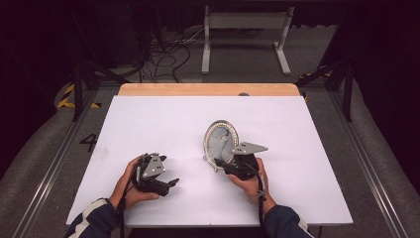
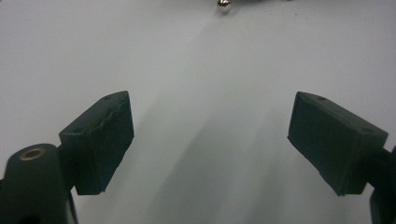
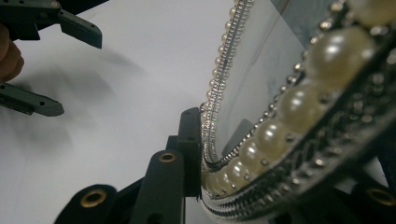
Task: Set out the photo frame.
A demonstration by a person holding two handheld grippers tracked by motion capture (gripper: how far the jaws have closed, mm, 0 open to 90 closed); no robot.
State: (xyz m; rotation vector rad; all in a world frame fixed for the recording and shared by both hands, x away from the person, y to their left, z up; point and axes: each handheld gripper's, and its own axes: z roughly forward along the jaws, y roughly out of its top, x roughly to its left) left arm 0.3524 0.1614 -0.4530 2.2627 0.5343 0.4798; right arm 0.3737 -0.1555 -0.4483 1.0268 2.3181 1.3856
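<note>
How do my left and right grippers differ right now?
The left gripper has its jaws spread wide with nothing between them; the right gripper is shut on the lower edge of the oval pearl-rimmed picture frame. The left gripper sits low over bare white table, apart from the frame, while the right gripper props the frame up, tilted on its bottom edge. Both are black, hand-held, and near the table's front edge.

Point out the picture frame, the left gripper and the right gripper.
frame (image 1: 221, 139), high view, on its glass.
left gripper (image 2: 210, 140), left gripper view, between its jaws.
right gripper (image 1: 232, 166), high view, at its jaws.
</note>
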